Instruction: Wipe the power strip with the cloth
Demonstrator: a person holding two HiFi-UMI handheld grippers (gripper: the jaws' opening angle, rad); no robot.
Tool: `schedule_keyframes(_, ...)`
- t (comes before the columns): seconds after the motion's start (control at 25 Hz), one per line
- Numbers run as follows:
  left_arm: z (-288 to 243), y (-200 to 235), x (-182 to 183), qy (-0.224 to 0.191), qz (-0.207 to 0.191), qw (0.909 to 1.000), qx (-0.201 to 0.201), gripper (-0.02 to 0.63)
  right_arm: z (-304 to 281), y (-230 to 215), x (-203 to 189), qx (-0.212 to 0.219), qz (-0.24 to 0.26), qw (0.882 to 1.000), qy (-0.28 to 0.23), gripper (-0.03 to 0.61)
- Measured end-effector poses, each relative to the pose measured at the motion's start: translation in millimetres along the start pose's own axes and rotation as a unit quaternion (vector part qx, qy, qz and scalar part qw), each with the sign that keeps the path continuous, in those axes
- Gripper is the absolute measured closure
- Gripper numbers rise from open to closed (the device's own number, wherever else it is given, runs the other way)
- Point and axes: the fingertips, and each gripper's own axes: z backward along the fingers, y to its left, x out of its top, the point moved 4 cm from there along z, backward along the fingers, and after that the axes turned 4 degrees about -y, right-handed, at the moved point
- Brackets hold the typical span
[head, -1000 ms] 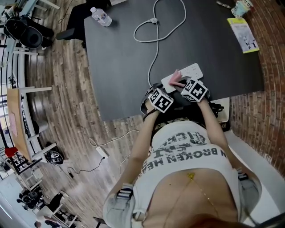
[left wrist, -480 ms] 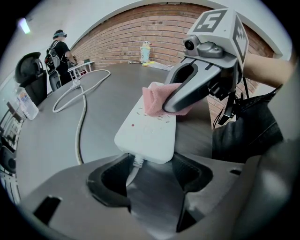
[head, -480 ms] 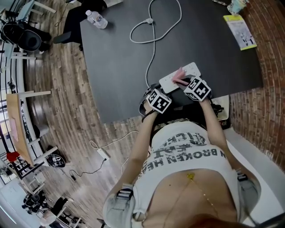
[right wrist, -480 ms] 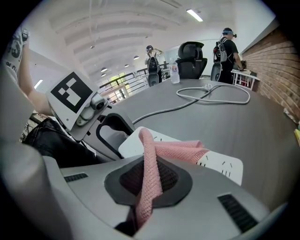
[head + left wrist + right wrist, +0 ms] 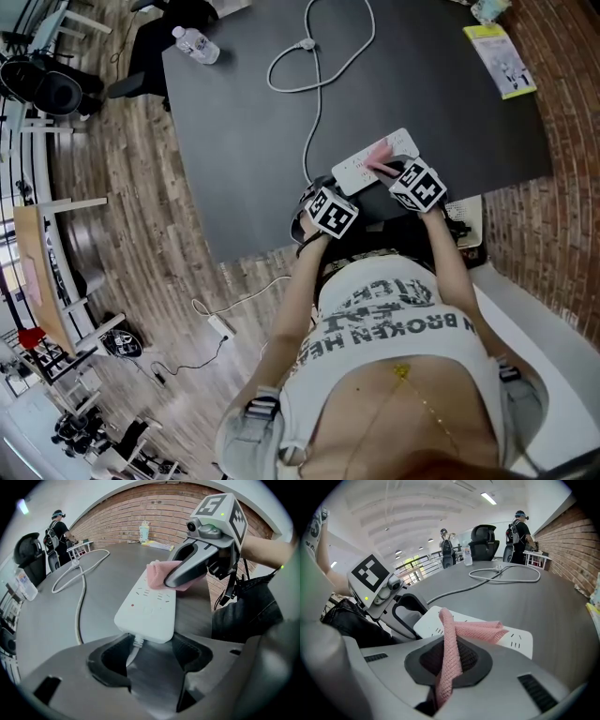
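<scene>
A white power strip (image 5: 367, 161) lies near the front edge of the dark table (image 5: 244, 141), and its cable (image 5: 309, 56) loops away toward the back. My right gripper (image 5: 392, 172) is shut on a pink cloth (image 5: 380, 156), and the cloth's free end lies on top of the strip. In the right gripper view the cloth (image 5: 450, 653) runs from the jaws out over the strip (image 5: 518, 641). My left gripper (image 5: 343, 187) is open at the strip's cord end (image 5: 147, 611). The cable passes between its jaws, and its fingertips (image 5: 110, 660) stand beside the strip's corners.
A water bottle (image 5: 195, 44) stands at the table's back left. A yellow-green booklet (image 5: 502, 61) and a cup (image 5: 487, 9) are at the back right. A brick wall (image 5: 562, 112) runs along the right. People (image 5: 58, 527) and a black chair (image 5: 484, 536) stand beyond the table.
My right gripper has slid the pink cloth a little way along the strip, away from the cord end. The left gripper has stayed at the cord end.
</scene>
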Motion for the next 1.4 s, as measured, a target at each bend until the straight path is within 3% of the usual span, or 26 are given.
schedule_keyframes(0.36,0.3,0.2,0.7,0.000,-0.003,1.0000,-0.002,0.331,17.1,-23.8,-11.0,-0.047,-0.025,0.999,-0.004,0.563)
schedule_keyframes(0.8,1.6,-2.0,0.0,0.000,-0.003,1.0000,-0.001,0.331,23.9,-28.0,-14.8,-0.060,-0.036,0.998,-0.007,0.562)
schedule_keyframes(1.28,2.2,0.2,1.1,0.001,-0.002,1.0000,-0.001,0.331,38.5,-51.4,-22.4,-0.130,-0.052,0.990,0.006,0.562)
schedule_keyframes(1.4,2.9,-0.3,0.8,0.000,-0.002,1.0000,-0.002,0.331,40.8,-53.2,-23.6,-0.131,-0.057,0.990,0.003,0.562)
